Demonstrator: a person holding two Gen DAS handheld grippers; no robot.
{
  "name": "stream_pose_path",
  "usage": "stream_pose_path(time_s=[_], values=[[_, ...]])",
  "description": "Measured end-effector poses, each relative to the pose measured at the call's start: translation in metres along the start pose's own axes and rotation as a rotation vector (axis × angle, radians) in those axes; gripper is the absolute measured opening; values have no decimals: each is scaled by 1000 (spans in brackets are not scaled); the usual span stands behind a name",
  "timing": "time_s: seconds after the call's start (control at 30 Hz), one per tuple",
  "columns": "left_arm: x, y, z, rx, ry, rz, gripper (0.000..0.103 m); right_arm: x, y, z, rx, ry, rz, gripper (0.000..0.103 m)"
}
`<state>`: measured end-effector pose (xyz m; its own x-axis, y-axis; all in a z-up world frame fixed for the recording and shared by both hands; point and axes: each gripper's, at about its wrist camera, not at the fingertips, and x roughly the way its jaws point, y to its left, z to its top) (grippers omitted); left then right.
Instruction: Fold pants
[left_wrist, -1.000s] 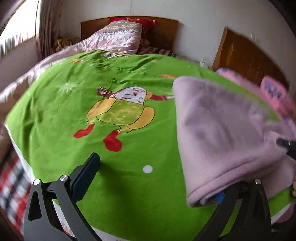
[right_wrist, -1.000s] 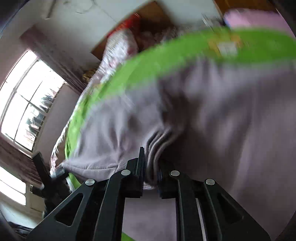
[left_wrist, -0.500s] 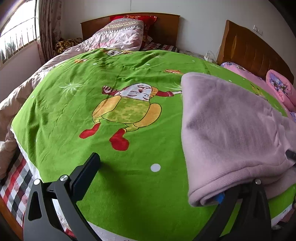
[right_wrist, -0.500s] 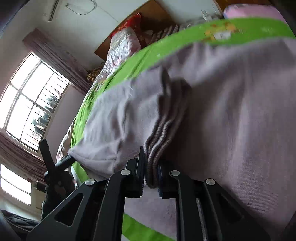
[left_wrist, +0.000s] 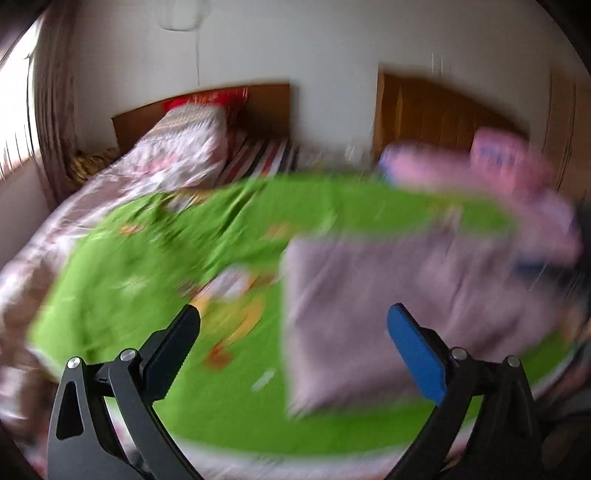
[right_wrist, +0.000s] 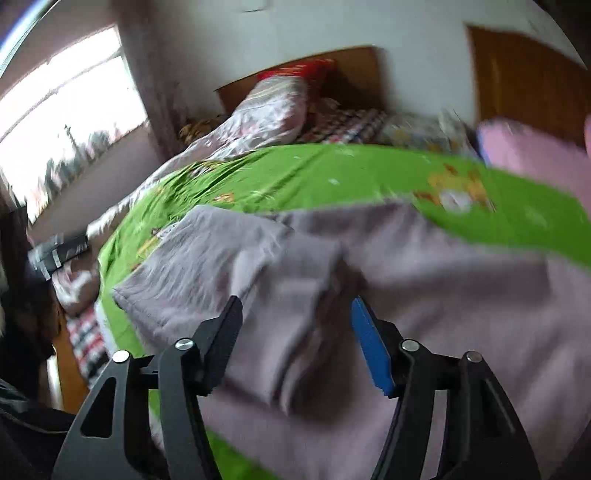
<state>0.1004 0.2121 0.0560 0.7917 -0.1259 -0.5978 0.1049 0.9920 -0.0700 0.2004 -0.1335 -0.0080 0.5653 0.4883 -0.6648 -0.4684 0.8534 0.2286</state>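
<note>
Your left gripper (left_wrist: 293, 334) stands with its jaws spread wide, holding nothing, above the green blanket (left_wrist: 155, 266). Your right gripper (right_wrist: 295, 328) is likewise released, its jaws apart over the cloth. The pants (left_wrist: 388, 295), pale lilac, lie folded on the blanket's right part; from the right wrist the pants (right_wrist: 332, 295) fill the foreground and show a thick ribbed fold between the fingers. Only your left view shows the cartoon print (left_wrist: 236, 295) beside the pants; only your right view shows the window (right_wrist: 66, 122). Both frames are motion-blurred. No brand, label or writing can be read.
</note>
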Motion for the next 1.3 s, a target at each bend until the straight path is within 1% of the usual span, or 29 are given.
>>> stream_pose_path(time_s=[0.03, 0.07, 0.1, 0.13, 0.2, 0.27, 0.3, 0.33, 0.4, 0.43, 0.47, 0.53, 0.57, 0.6, 0.63, 0.67, 0.7, 0.73, 0.77, 0.8, 0.83, 0.87, 0.93, 1.0, 1.07, 1.13, 1.17, 1.2, 1.3], values=[[16, -6, 10, -51, 3, -38, 101, 9, 12, 7, -48, 3, 2, 60], [31, -13, 15, -63, 28, -58, 101, 22, 27, 13, -105, 23, -7, 60], [56, -25, 16, -44, 85, -74, 101, 29, 32, 13, -134, 36, -12, 60], [71, -33, 14, -20, 125, -64, 101, 38, 42, 14, -169, 58, -9, 60], [107, -47, -2, 50, 231, 7, 101, 56, 55, 7, -230, 137, -10, 60], [124, -49, -19, 74, 296, 22, 101, 66, 55, -9, -264, 204, -22, 61], [125, -49, -25, 76, 295, 18, 102, 65, 52, -18, -278, 198, -17, 62], [120, -48, -29, 81, 264, 12, 102, 62, 49, -21, -285, 180, -8, 62], [117, -47, -27, 87, 286, 12, 102, 57, 41, -19, -260, 205, 17, 62], [114, -48, -21, 83, 305, 25, 101, 54, 38, -14, -252, 213, 24, 61], [109, -47, -14, 72, 301, 20, 101, 50, 34, -9, -251, 205, 19, 61], [92, -50, 13, 51, 229, -73, 101, 43, 25, 11, -264, 151, -6, 63], [89, -52, 23, 49, 202, -101, 101, 42, 24, 19, -266, 139, -4, 63], [88, -54, 35, 56, 180, -117, 101, 45, 23, 28, -269, 129, 2, 63], [93, -59, 46, 88, 166, -110, 101, 51, 22, 35, -277, 124, 16, 63], [103, -64, 52, 115, 172, -95, 101, 58, 22, 40, -282, 127, 31, 63], [117, -67, 57, 137, 197, -83, 101, 71, 21, 44, -283, 152, 50, 66], [140, -67, 58, 141, 257, -69, 101, 82, 19, 46, -283, 181, 49, 69], [155, -65, 56, 130, 305, -55, 101, 94, 18, 46, -281, 207, 36, 70], [177, -59, 48, 108, 374, -40, 101, 103, 13, 45, -274, 227, 21, 71], [190, -54, 41, 98, 413, -32, 101, 108, 7, 44, -256, 235, 22, 75], [198, -53, 33, 107, 427, -28, 102, 111, 1, 42, -227, 237, 41, 76], [192, -57, 23, 174, 353, -9, 102, 108, -7, 41, -185, 226, 63, 76], [191, -56, 21, 174, 338, 6, 102, 99, -12, 45, -153, 205, 31, 77], [192, -56, 21, 168, 332, 7, 102, 82, -21, 50, -112, 149, 22, 78], [192, -56, 19, 171, 324, 13, 102, 67, -45, 57, -52, 108, -46, 82], [192, -56, 18, 173, 319, 17, 102, 63, -62, 57, -22, 114, -101, 84], [192, -57, 18, 173, 316, 19, 102, 62, -74, 56, -1, 130, -133, 84], [189, -60, 17, 172, 310, 23, 102, 75, -120, 49, 89, 222, -232, 86]])
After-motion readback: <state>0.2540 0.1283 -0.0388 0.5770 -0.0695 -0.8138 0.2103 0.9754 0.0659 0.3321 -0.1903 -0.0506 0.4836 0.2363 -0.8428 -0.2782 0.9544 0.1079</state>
